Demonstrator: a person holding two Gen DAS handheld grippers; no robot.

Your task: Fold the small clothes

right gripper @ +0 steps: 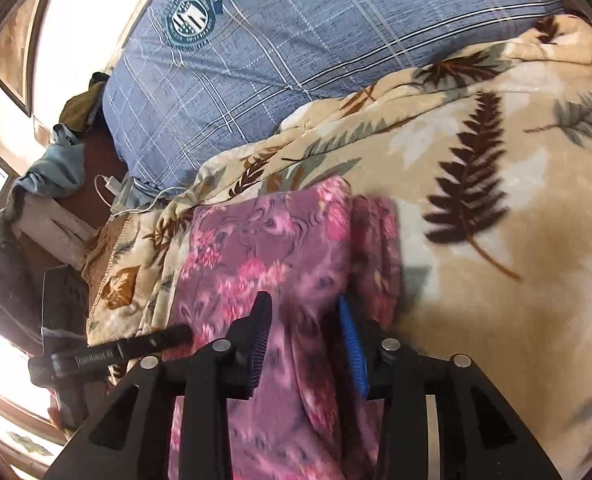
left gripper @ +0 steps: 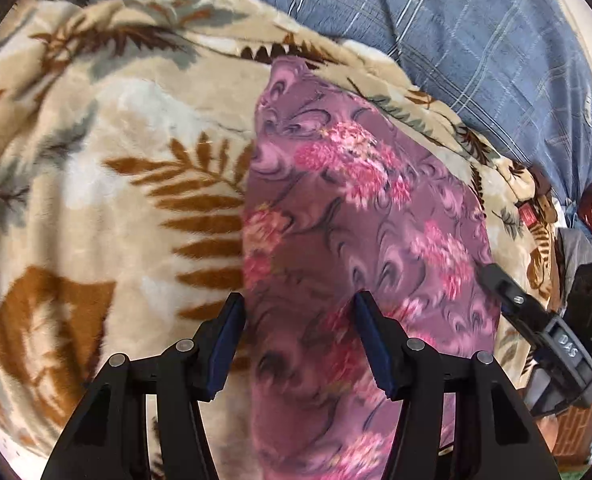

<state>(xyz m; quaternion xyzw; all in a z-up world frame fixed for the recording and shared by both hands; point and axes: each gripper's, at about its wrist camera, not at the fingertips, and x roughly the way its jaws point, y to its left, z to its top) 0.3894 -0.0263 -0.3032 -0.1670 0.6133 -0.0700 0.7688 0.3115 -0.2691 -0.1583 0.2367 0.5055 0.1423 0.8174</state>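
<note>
Left wrist view first: the left gripper point(left gripper: 298, 322) points down at a purple floral garment point(left gripper: 356, 208) spread on a beige fleece blanket with a fern-leaf print point(left gripper: 107, 168). Its jaws stand apart with nothing pinched. The garment's left edge runs up just inside the left blue pad point(left gripper: 225, 344), and the right pad sits over the cloth, which stretches away ahead of the tool and off to its right. Past the far edge of the blanket there's a blue plaid pillow point(left gripper: 476, 32). The right gripper point(left gripper: 508, 292) pokes in from the right, its tip at the garment's right edge.

Right wrist view: the right gripper point(right gripper: 308, 340) also hangs over the same garment point(right gripper: 271, 240), jaws parted with the fabric lying below and between them, not squeezed as far as the blurry frame shows. A folded-over strip of the cloth lies just right of the tool. The left gripper point(right gripper: 151, 344) reaches in from the left onto the garment's edge. The pillow point(right gripper: 296, 52) is ahead, with a round crest printed on it.
</note>
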